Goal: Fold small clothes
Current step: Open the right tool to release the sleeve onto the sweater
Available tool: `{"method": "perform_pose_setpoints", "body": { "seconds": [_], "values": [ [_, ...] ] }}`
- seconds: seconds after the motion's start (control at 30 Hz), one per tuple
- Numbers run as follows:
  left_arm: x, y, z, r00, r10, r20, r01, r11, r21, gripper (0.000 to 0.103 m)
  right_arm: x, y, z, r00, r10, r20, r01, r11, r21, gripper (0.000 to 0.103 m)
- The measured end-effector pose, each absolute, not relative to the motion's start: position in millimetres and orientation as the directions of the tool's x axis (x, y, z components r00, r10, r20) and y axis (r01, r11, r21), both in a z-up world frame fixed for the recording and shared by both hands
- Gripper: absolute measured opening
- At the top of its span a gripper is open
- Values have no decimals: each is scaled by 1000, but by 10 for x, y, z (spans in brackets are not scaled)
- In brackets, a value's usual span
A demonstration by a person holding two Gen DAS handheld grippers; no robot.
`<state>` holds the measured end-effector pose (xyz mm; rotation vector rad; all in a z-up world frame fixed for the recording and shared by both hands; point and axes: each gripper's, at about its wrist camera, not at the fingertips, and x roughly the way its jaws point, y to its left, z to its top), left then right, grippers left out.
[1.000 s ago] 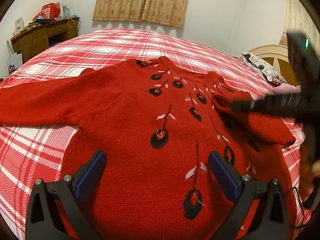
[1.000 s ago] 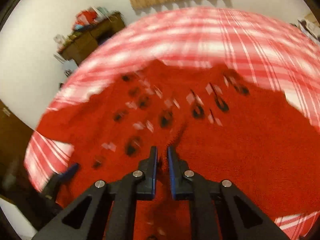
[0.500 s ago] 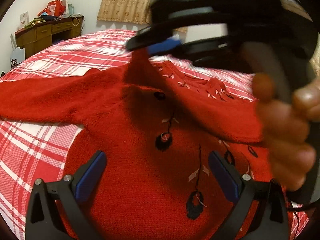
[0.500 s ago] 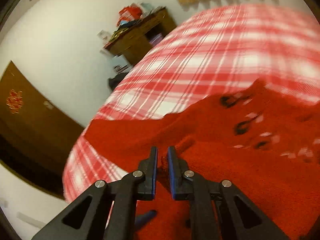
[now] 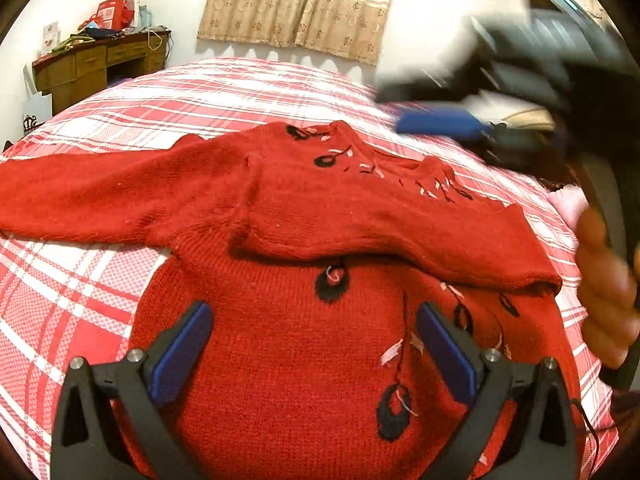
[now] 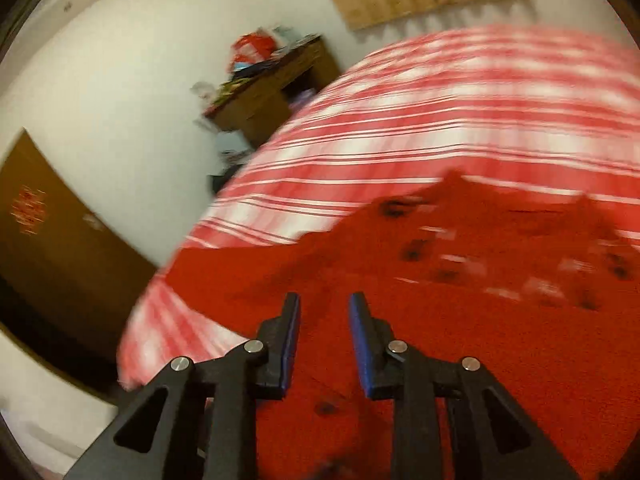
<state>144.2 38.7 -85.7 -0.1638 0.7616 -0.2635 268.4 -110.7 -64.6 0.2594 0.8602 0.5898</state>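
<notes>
The red sweater (image 5: pixel 288 320) lay flat on the bed (image 5: pixel 80 300), one sleeve (image 5: pixel 380 232) folded across its chest toward 3 o'clock. My left gripper (image 5: pixel 314 344) hovered over the hem, jaws wide apart, empty. My right gripper (image 6: pixel 324 340), at 2 o'clock, had just been opening; nothing sat between its jaws.

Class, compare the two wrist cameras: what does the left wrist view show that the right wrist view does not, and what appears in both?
Left wrist only: the folded sleeve lying across the sweater's chest, the left tongs open, a hand.
Right wrist only: a brown door; the right tongs, just opened, nothing between them.
Both: red sweater, plaid bedcover, desk, curtain.
</notes>
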Motion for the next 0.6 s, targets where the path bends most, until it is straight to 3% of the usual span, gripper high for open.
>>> {"method": "perform_pose_setpoints", "body": {
  "seconds": [0.4, 0.53, 0.6],
  "values": [
    [1499, 307, -849, 661, -247, -709, 173, 969, -176, 103, 1926, -2912, -639, 703, 338, -626, -55, 903, 426, 26],
    [1497, 484, -754, 649, -276, -708, 147, 960, -240, 103, 1736, -2814, -674, 726, 301, -618, -63, 924, 377, 26],
    [1530, 641, -628, 677, -350, -647, 178, 931, -317, 103, 1678, -2713, -742, 722, 333, -606, -91, 915, 394, 26]
  ]
}}
